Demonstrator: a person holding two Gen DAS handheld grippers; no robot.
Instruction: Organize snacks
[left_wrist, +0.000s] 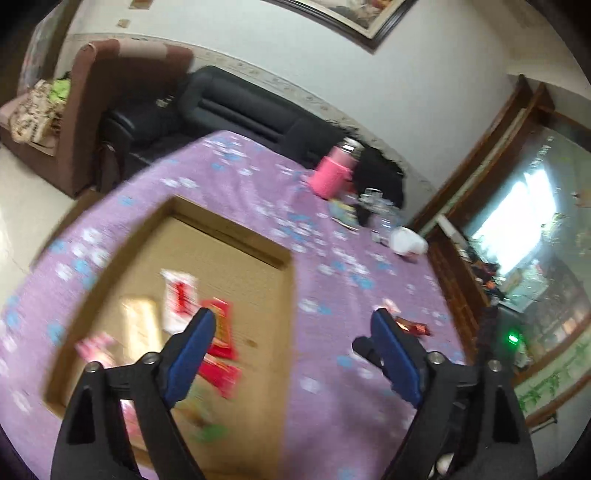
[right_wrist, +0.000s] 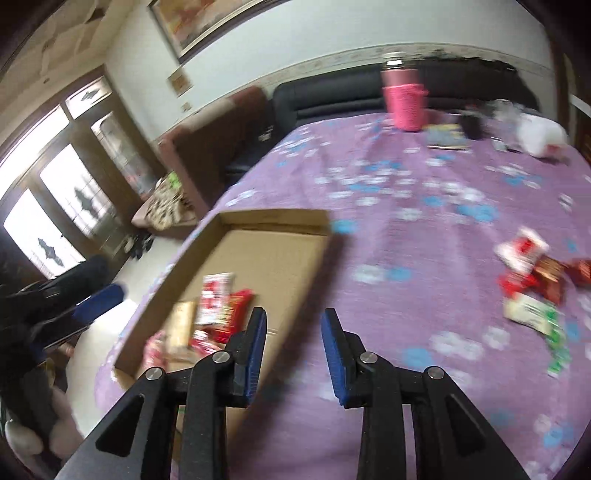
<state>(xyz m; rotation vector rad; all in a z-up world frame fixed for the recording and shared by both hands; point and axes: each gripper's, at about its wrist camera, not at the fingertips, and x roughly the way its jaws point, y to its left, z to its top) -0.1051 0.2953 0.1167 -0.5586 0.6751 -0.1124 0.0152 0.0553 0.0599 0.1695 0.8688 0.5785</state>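
A shallow cardboard box (left_wrist: 229, 236) (right_wrist: 273, 218) lies on the purple flowered tablecloth and holds several snack packets, red, white and tan (left_wrist: 181, 299) (right_wrist: 218, 299). More loose packets (right_wrist: 532, 273) lie in a heap on the cloth at the right of the right wrist view; one red packet (left_wrist: 413, 326) shows by the right finger in the left wrist view. My left gripper (left_wrist: 293, 317) is open and empty, above the box's right edge. My right gripper (right_wrist: 293, 315) is open and empty, above the box's right edge. Both views are blurred.
A pink flask (left_wrist: 330, 173) (right_wrist: 404, 99), a white crumpled bag (left_wrist: 408, 240) (right_wrist: 541, 136), a dark object and small items stand at the table's far side. A black sofa (left_wrist: 229, 103) and a brown armchair (left_wrist: 96, 110) are beyond the table.
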